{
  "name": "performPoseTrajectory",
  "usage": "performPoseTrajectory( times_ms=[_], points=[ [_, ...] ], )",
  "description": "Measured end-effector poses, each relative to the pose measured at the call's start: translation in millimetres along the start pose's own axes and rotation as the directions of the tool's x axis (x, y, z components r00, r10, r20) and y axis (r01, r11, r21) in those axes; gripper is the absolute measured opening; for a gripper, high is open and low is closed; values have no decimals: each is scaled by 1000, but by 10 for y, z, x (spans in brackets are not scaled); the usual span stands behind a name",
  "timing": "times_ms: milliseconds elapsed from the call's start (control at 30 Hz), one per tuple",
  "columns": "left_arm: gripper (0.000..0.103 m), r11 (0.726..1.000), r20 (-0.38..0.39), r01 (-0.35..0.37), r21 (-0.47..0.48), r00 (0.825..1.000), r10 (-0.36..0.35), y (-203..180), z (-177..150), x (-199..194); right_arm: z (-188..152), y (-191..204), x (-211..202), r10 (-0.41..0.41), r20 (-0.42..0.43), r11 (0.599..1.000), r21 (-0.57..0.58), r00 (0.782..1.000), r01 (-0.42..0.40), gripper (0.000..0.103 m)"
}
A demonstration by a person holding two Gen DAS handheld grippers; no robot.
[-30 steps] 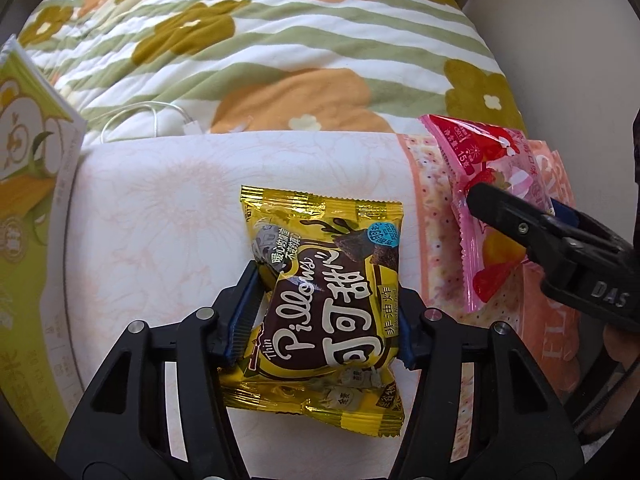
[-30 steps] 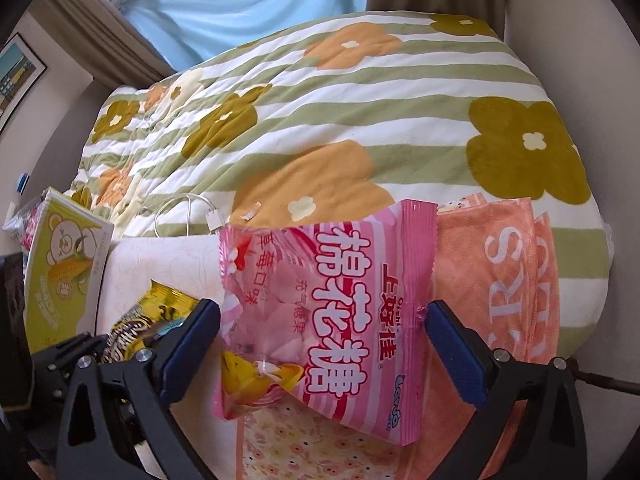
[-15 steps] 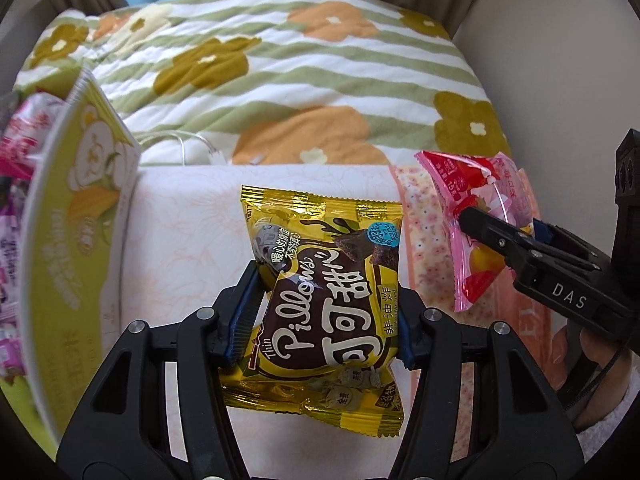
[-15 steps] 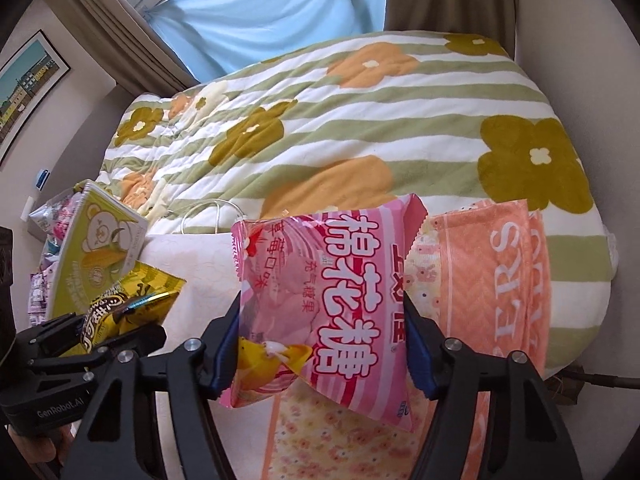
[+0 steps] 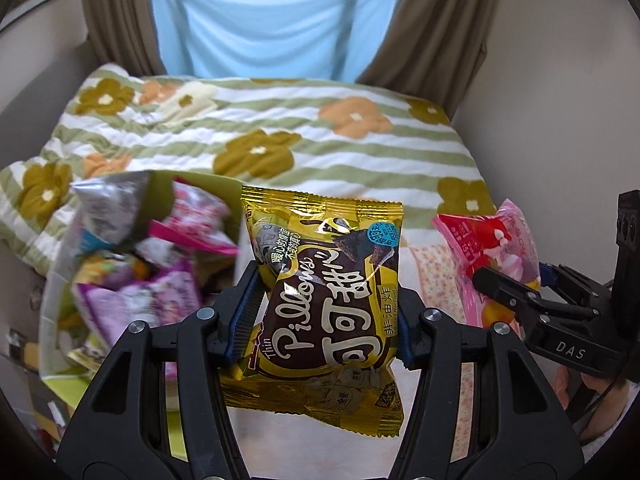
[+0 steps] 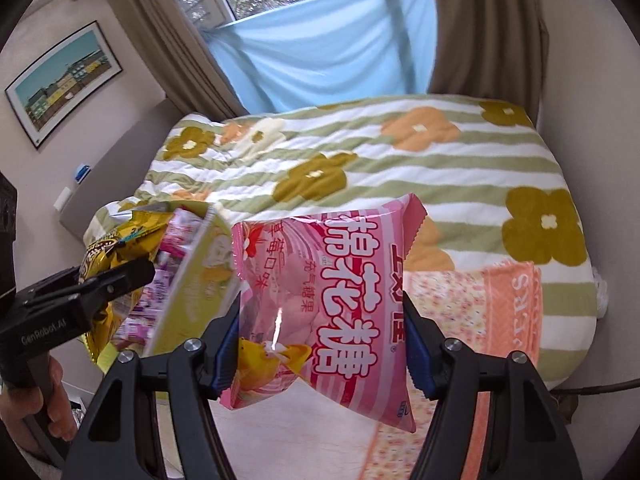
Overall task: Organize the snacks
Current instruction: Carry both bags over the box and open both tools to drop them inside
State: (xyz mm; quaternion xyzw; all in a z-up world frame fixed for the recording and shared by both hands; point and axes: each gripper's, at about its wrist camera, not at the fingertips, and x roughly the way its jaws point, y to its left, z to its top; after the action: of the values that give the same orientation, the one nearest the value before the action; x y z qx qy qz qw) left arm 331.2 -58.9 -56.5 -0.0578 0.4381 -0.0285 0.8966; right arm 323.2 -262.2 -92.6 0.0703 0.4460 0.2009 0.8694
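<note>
My left gripper [image 5: 326, 316] is shut on a yellow and brown Pillows snack packet [image 5: 328, 292] and holds it in the air above the bed. My right gripper [image 6: 320, 344] is shut on a pink marshmallow packet [image 6: 324, 300], also lifted. The pink packet [image 5: 492, 252] and the right gripper [image 5: 516, 304] show at the right of the left wrist view. The yellow packet [image 6: 116, 256] and the left gripper [image 6: 76, 292] show at the left of the right wrist view. A green snack box [image 5: 160, 196], full of several packets [image 5: 160, 280], stands open at the left.
A quilt with green stripes and flowers [image 5: 280, 140] covers the bed. An orange towel [image 6: 508, 312] and a floral cloth [image 6: 440, 300] lie on the bed at the right. Curtains [image 5: 432, 20] and a wall lie beyond.
Both grippers have risen from the bed with their packets. The right gripper closed onto the pink packet. The open snack box has come into view at the left.
</note>
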Motion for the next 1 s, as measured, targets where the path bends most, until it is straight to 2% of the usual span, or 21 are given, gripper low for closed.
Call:
performPoseTrajectory(
  times_ms=[200, 333, 500, 667, 867, 1000],
  points=[
    [52, 1000, 45, -4, -16, 999, 5, 689, -39, -323, -32, 741, 26, 34, 41, 999, -34, 999, -33, 64],
    [52, 1000, 47, -3, -18, 999, 3, 1176, -123, -457, -75, 1229, 121, 50, 50, 998, -45, 998, -48, 64],
    [52, 1000, 19, -2, -7, 1000, 2, 1792, -272, -524, -173, 1710, 231, 38, 54, 999, -30, 998, -37, 64],
    [52, 999, -45, 29, 14, 999, -29, 2336, -452, -455, -330, 2084, 364, 11, 49, 1000, 28, 999, -13, 64],
    [52, 994, -118, 85, 65, 990, -77, 2625, -622, -226, -553, 2445, 423, -42, 46, 996, 85, 998, 38, 64],
    [53, 990, -148, 122, 64, 983, -111, 2694, -671, -152, -670, 2614, 379, -74, 31, 993, 95, 997, 71, 64]
  ],
)
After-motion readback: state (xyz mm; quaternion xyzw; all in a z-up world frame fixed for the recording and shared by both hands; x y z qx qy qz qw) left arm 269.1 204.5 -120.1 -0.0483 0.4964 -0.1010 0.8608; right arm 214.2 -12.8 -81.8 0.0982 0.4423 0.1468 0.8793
